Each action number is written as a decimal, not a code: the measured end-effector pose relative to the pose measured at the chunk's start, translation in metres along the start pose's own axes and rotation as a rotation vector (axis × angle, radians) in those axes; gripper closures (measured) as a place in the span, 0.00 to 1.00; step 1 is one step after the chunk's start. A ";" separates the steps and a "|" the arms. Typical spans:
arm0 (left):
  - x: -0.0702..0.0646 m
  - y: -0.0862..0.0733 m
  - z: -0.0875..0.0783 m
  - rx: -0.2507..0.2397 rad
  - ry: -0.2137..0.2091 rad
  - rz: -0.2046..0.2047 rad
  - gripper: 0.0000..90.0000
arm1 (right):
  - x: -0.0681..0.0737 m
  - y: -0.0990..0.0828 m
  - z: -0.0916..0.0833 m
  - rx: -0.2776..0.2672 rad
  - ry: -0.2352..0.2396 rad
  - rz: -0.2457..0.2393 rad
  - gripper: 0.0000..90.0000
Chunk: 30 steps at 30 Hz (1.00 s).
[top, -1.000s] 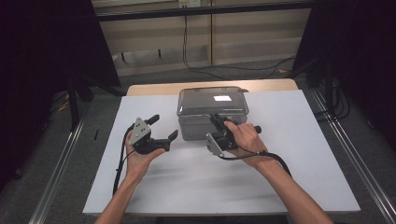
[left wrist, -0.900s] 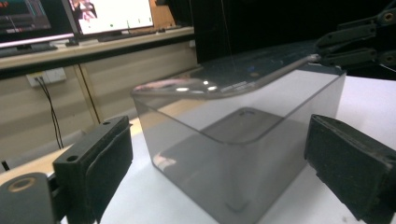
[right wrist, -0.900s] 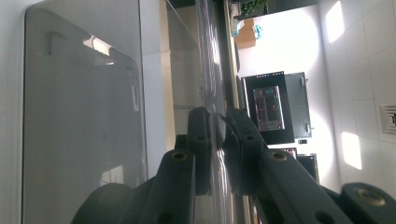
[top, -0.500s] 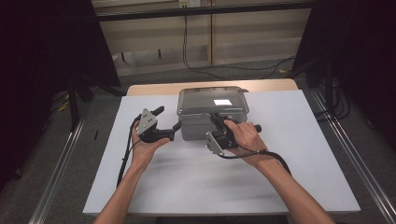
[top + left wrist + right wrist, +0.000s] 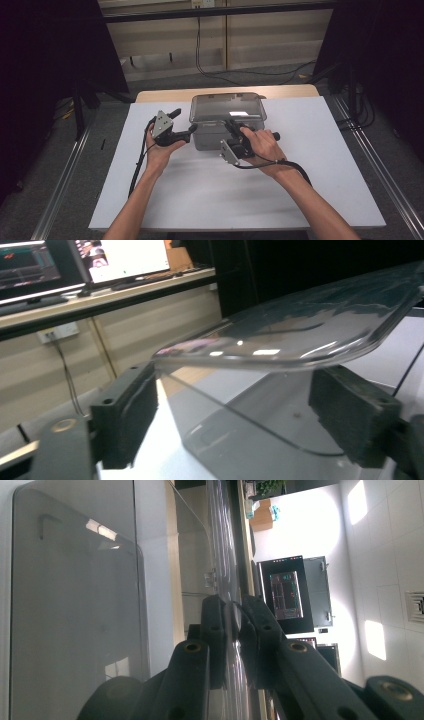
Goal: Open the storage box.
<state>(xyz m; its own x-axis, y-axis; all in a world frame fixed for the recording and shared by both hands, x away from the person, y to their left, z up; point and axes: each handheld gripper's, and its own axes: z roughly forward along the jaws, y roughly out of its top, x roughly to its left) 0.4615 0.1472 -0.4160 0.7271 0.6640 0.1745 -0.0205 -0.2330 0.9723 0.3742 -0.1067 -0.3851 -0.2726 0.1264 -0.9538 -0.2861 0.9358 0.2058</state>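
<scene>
Your right tongs (image 5: 231,125) are clamping the lid edge of the clear box (image 5: 227,122) on the bench (image 5: 310,165) while your left tongs (image 5: 190,132), still apart, are closing around its corner, the lid not yet off.

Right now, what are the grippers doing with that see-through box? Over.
Right gripper shut on the clear box's lid edge. Left gripper open, jaws just closing, astride the clear box corner, not pressing. Nothing in the way.
</scene>
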 end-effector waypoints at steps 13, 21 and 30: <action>-0.001 0.003 0.011 -0.047 -0.016 0.078 0.47 | 0.000 0.000 0.000 0.001 -0.001 0.011 0.90; 0.000 0.002 0.014 -0.062 -0.024 0.096 0.56 | 0.000 0.000 0.001 -0.002 0.005 0.021 0.89; 0.002 0.001 0.014 -0.045 -0.015 0.101 0.61 | -0.001 -0.002 0.002 -0.002 0.001 0.046 0.78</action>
<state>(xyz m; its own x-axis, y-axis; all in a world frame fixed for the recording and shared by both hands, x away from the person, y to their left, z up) 0.4729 0.1381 -0.4170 0.7299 0.6280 0.2700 -0.1248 -0.2660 0.9559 0.3767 -0.1080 -0.3851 -0.2867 0.1690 -0.9430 -0.2752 0.9283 0.2500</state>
